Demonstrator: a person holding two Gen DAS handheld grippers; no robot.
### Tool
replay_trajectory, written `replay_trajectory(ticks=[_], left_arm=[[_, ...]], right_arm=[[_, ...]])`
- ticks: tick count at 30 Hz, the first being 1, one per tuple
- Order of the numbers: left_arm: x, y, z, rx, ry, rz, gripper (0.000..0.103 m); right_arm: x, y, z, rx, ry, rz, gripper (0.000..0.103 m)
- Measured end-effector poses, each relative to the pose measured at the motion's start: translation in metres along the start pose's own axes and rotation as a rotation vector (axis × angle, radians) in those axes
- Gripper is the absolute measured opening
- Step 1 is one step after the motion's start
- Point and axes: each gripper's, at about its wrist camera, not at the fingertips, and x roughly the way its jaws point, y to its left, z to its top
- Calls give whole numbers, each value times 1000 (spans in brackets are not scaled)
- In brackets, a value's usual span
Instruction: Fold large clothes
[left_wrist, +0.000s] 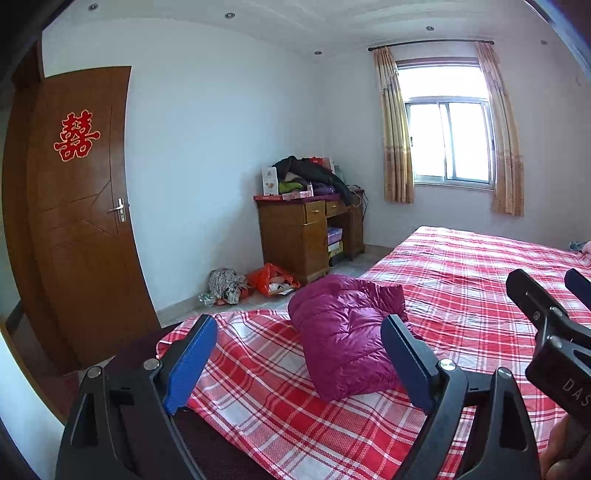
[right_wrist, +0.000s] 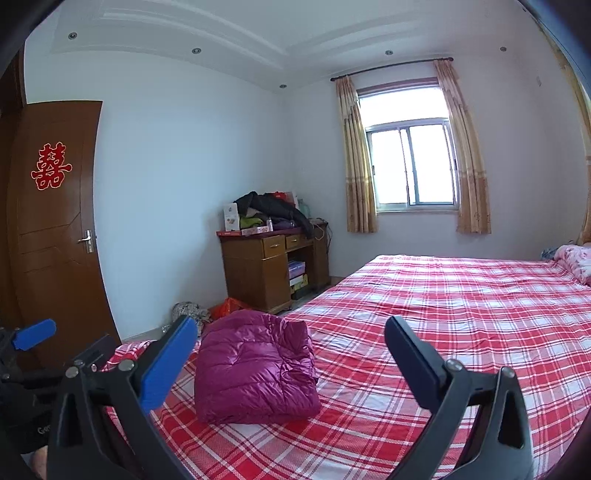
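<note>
Left gripper (left_wrist: 299, 334) with blue fingers (left_wrist: 190, 363) spread wide, holding nothing; right gripper (right_wrist: 291, 334) likewise spread and empty. Just beyond both, framed between the fingers, a folded magenta puffer jacket (right_wrist: 256, 367) lies on a red plaid bed (right_wrist: 461, 314). Farther off stand a cluttered wooden desk (right_wrist: 258, 273) and a brown door (left_wrist: 81, 206)

Magenta jacket (right_wrist: 255, 369); red-and-white plaid sheet (right_wrist: 461, 314); brown door (left_wrist: 81, 206); blue-padded jaws.
</note>
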Motion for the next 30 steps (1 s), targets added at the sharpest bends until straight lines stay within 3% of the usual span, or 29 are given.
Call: replay_trajectory(ticks=[5,30], left_arm=[[-6,-3,-2,8,-27,74,92],[-10,-4,0,-1,-2,1,92]], right_arm=[[2,-2,-4,20,18,7,103],[-3,-6,-5,25,23,8,103]])
